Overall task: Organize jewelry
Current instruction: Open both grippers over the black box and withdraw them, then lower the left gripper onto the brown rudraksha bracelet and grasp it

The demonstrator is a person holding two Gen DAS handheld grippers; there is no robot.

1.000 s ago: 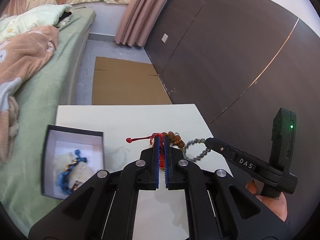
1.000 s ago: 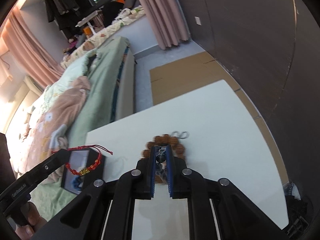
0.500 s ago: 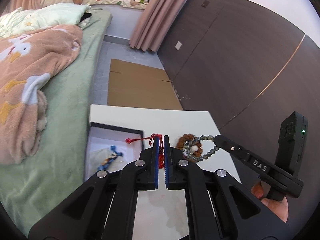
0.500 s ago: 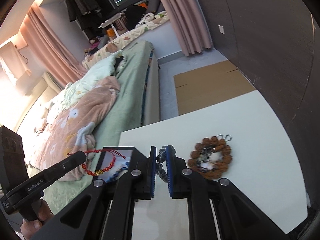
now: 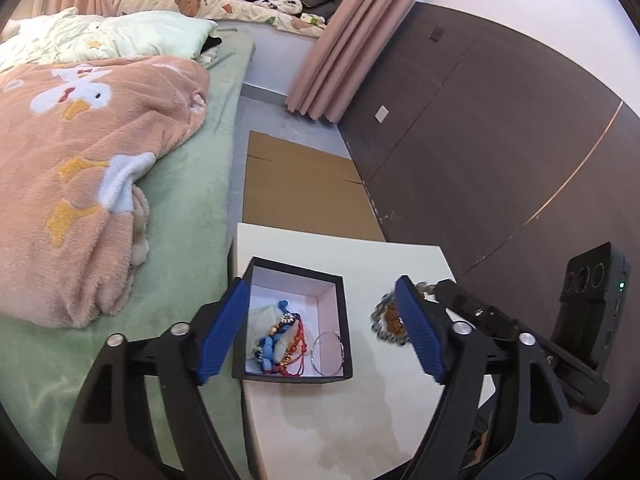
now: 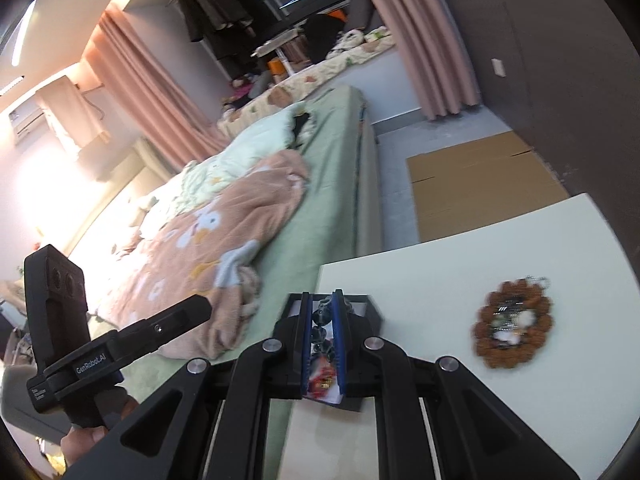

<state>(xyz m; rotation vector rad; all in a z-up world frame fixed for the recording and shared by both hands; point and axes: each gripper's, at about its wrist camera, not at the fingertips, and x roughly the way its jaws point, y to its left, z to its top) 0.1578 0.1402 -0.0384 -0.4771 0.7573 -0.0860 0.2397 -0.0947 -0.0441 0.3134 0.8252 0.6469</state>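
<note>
**Asker:** Two views, then. What filled most of each one?

**Describer:** Two large things did: a green bed with a peach blanket across the left of the left wrist view, and a white table in the lower centre. Brown cardboard lay on the floor above the table in the frame, with pink curtains at the upper centre.

**Asker:** Where was the jewelry?

**Describer:** A black box with a pale lining sat at the table's left edge, lower centre of the left wrist view. Inside lay a blue beaded strand, a red cord bracelet and a thin silver bangle, tangled close together. To the right of the box, on the bare tabletop, sat a brown bead bracelet, a blurred ring at the right of the right wrist view.

**Asker:** And the tools?

**Describer:** The left gripper was spread wide and empty, its blue pads on either side of the box in the picture. The right gripper was clenched on a dark grey bead bracelet, at the lower centre of its own view, in front of the box. Whether the beads touched the box, I could not tell.
</note>
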